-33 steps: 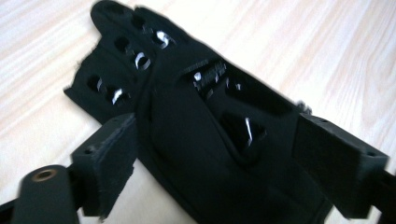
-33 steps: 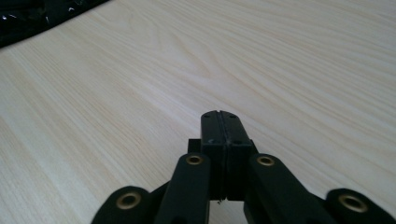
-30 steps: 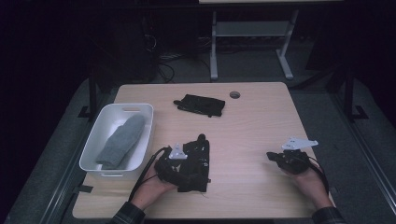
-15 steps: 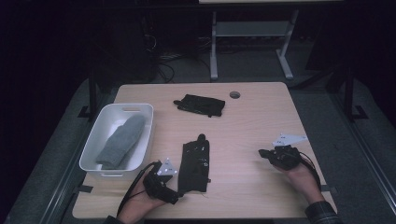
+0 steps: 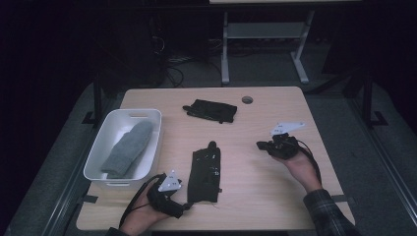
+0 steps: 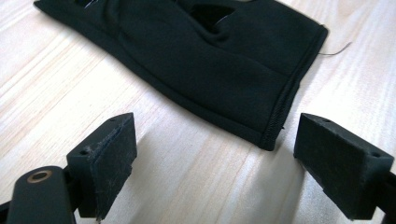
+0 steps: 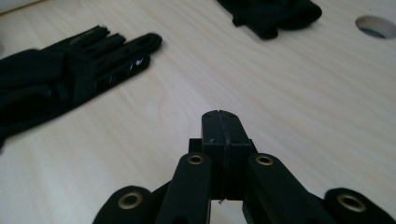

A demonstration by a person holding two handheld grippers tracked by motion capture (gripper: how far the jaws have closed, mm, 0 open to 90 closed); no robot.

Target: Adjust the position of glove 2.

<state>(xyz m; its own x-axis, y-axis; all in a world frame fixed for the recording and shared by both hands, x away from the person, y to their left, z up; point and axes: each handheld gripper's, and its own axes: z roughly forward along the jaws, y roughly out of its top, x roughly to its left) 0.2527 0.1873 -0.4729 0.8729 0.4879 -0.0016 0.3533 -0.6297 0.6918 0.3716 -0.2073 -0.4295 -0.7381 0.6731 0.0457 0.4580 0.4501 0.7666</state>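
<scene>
High view: left gripper (image 5: pixel 183 209) withdrew (jaws apart).

bin (image 5: pixel 147 117): white, on the table well left of the tools
cloth (image 5: pixel 128 148): grey, lying in the bin
far glove (image 5: pixel 210 110): black, beyond both tools
hole (image 5: pixel 247 100): in the table (image 5: pixel 275 196), just right of the far glove
</scene>
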